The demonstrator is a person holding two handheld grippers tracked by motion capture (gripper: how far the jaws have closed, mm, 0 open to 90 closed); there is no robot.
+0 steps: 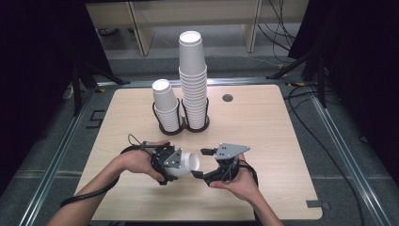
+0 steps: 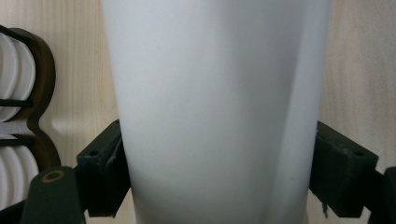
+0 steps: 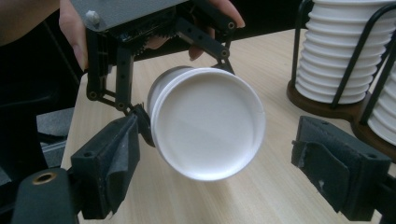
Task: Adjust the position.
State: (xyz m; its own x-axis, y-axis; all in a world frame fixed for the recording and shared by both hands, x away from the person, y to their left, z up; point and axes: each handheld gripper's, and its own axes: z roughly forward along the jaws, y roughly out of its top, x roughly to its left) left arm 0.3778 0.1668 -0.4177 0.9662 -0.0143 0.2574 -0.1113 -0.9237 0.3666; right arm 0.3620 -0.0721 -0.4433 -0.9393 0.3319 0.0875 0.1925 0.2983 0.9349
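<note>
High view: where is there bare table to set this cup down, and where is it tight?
Bare tabletop runs right of the double cup holder, past the round hole to the right edge. A narrower patch lies left of the holder. Tight: the near middle, where the left gripper grips the cup facing the open right gripper.

Near the person's edge of the table (image 1: 263, 117), the left gripper (image 1: 181, 162) holds a white cup (image 1: 188, 162) sideways, and this cup blocks the way toward the right gripper (image 1: 203, 163), whose jaws stand apart just beside its wide end. Behind them stands the dark holder (image 1: 183, 126) with 2 cup stacks (image 1: 193, 80) (the taller one rises high), well apart from both hands. The right half of the table lies free, and so does the left edge.
</note>
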